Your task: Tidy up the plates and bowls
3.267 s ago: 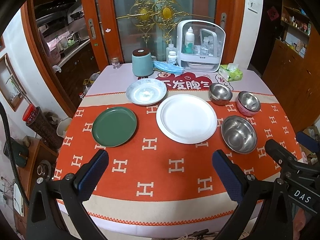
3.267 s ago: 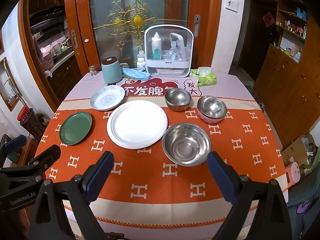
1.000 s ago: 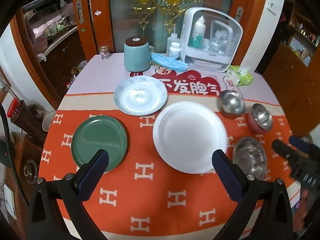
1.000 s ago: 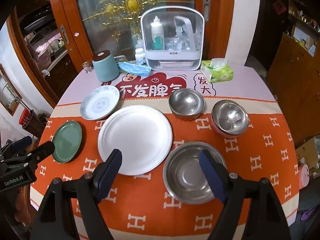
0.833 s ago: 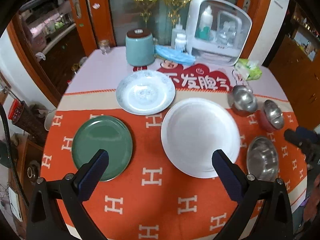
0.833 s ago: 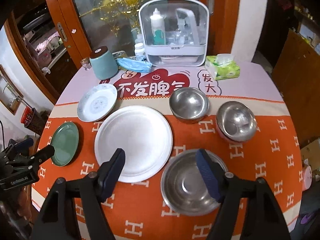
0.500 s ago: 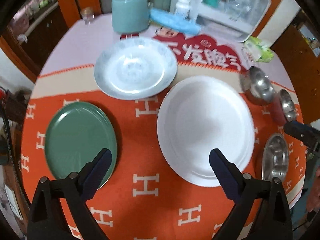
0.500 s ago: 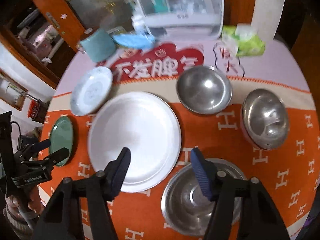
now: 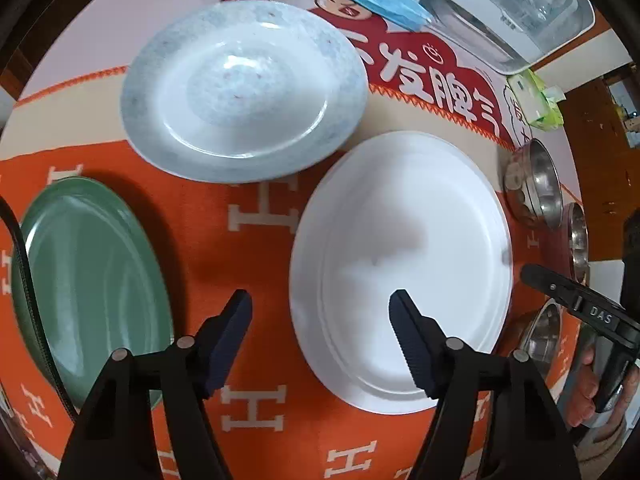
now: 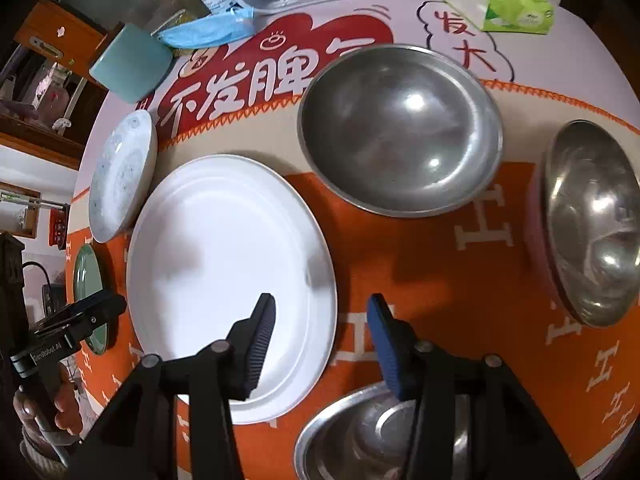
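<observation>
A large white plate (image 9: 404, 248) lies mid-table; it also shows in the right wrist view (image 10: 228, 264). My left gripper (image 9: 320, 316) is open, low over its left rim, one finger over the cloth, one over the plate. My right gripper (image 10: 322, 320) is open, straddling the plate's right rim. A pale blue plate (image 9: 244, 92) lies behind and a green plate (image 9: 88, 276) at the left. A steel bowl (image 10: 400, 128) sits behind the right gripper, another steel bowl in a pink one (image 10: 592, 224) at the right, a third steel bowl (image 10: 360, 436) under the gripper.
An orange patterned cloth (image 9: 256, 216) covers the round table. At the back stand a teal canister (image 10: 130, 64), a blue face mask (image 10: 208, 32), a white storage case (image 9: 508, 12) and a green tissue pack (image 10: 500, 0).
Both grippers have dropped low and forward over the table, closing in on the white plate from either side. Both stay open, their jaws somewhat narrower than before.
</observation>
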### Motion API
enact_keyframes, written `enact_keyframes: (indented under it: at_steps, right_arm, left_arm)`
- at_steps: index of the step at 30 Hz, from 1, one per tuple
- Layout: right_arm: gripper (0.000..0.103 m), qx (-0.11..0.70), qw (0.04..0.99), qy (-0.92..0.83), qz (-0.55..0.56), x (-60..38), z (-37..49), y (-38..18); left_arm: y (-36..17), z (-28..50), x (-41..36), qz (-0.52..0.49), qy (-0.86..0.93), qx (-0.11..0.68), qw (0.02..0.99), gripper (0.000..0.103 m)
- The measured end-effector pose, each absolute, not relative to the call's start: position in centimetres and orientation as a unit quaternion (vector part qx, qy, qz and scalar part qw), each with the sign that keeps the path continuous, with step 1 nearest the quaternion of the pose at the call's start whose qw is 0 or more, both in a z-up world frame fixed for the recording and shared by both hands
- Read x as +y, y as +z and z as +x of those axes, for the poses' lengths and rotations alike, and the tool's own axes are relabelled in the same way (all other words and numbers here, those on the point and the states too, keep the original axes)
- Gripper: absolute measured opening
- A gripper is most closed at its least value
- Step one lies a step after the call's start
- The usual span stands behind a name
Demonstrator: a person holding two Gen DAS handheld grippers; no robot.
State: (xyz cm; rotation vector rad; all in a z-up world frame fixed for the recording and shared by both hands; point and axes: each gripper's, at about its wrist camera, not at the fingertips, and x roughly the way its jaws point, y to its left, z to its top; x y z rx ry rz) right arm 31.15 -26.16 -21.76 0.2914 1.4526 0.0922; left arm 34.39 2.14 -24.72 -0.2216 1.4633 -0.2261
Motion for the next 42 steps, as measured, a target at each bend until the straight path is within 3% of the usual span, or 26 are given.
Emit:
enact_keyframes:
  at_steps: [3, 8, 16, 18, 19, 32, 42]
  right_arm:
    - [0.046, 0.668, 0.732, 0.042, 0.124, -25.9, 31.4, -22.5]
    - [0.034, 0.678, 0.722, 0.048, 0.124, -25.4, 31.7, -23.6]
    - [0.022, 0.686, 0.717, 0.043, 0.114, -25.0, 31.9, -24.4]
    - [0.02, 0.687, 0.718, 0.038, 0.109, -25.0, 31.9, -24.4]
    - [0.019, 0.686, 0.718, 0.037, 0.109, -24.9, 31.8, -24.3]
    - [0.019, 0.672, 0.729, 0.047, 0.125, -24.1, 30.3, -20.3]
    - [0.019, 0.664, 0.734, 0.081, 0.121, -20.5, 22.6, -16.2]
  left_arm:
    - [-25.4, 34.7, 1.9, -0.1, -0.107, 0.673, 0.725, 0.054]
    - [-26.6, 35.2, 1.7, -0.115, -0.117, 0.684, 0.711, 0.039]
    - [-27.5, 35.5, 1.7, -0.113, -0.108, 0.692, 0.705, 0.034]
    - [-27.6, 35.5, 1.7, -0.102, -0.096, 0.692, 0.708, 0.021]
    - [-27.5, 35.4, 1.8, -0.094, -0.091, 0.692, 0.71, 0.019]
    - [-21.6, 32.4, 3.7, -0.097, -0.094, 0.669, 0.731, 0.018]
    - [-16.2, 23.6, 6.4, -0.06, -0.102, 0.658, 0.744, 0.019]
